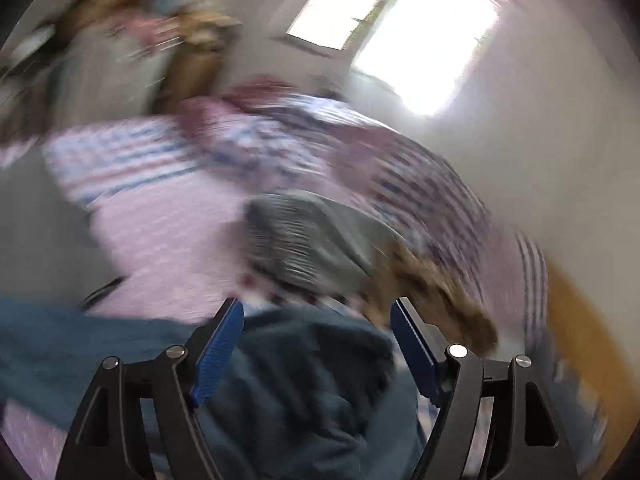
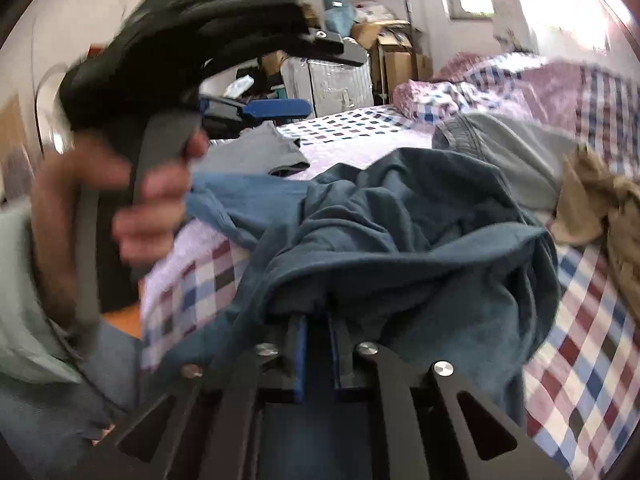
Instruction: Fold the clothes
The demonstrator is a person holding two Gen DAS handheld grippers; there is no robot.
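Teal shirt (image 2: 400, 240) lay crumpled on the checked bed sheet (image 2: 580, 360); right gripper (image 2: 318, 344) fingers pinched its edge. Left gripper (image 1: 318, 344) fingers were spread above it.

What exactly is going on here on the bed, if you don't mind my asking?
A person is sorting laundry on a bed with a checked cover, with a handheld gripper in each hand. The right gripper is shut on a crumpled dark blue garment. The left gripper is open, held above the same garment and gripping nothing. A grey garment and a tan one lie unfolded further back. No fold is made yet.
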